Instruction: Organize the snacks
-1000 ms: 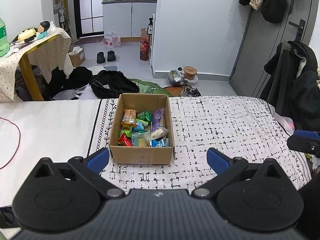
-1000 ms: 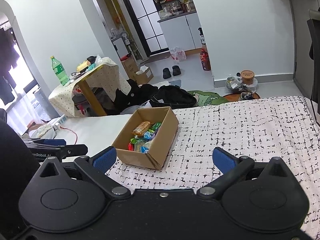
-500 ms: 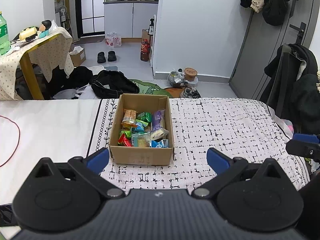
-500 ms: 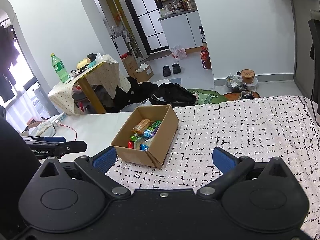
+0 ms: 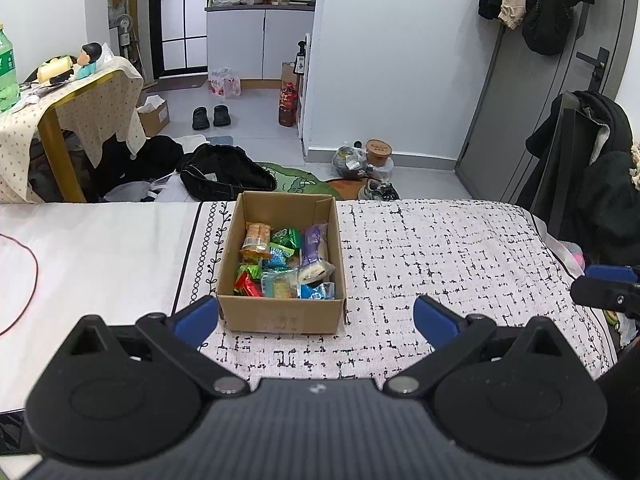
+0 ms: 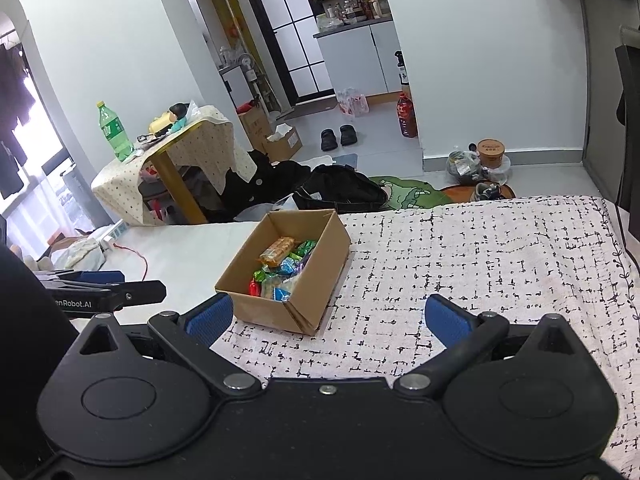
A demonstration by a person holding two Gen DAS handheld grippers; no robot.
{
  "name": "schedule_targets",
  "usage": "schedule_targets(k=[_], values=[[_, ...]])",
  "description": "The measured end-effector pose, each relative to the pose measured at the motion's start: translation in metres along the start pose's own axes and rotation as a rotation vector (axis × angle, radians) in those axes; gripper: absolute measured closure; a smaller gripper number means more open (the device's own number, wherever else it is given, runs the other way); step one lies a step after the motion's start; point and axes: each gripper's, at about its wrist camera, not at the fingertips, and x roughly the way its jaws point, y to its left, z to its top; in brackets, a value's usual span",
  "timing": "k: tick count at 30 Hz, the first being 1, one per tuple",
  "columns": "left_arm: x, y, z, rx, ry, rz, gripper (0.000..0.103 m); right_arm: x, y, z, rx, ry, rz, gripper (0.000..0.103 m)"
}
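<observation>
An open cardboard box stands on the bed's patterned blanket. It holds several wrapped snacks, among them an orange pack, green packs, a purple pack and a red one. The box also shows in the right wrist view, with the snacks inside. My left gripper is open and empty, just short of the box's near wall. My right gripper is open and empty, near the box's right corner. The right gripper's tip shows at the right edge of the left wrist view.
A white sheet with a red cable lies left of the blanket. Beyond the bed are a black bag, a cloth-covered table with a green bottle, slippers and a chair with dark coats.
Both views have shifted slightly; the box sits a little lower and farther in the frames. Both grippers stay open and empty.
</observation>
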Motion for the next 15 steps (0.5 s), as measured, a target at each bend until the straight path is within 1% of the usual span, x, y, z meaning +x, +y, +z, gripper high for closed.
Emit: schedule_targets(k=[15], values=[[-0.0002,0.0006,-0.0002,-0.002,-0.001,0.001,0.0,-0.0025,-0.0008,0.0039,0.005,-0.006,-0.022,0.0]])
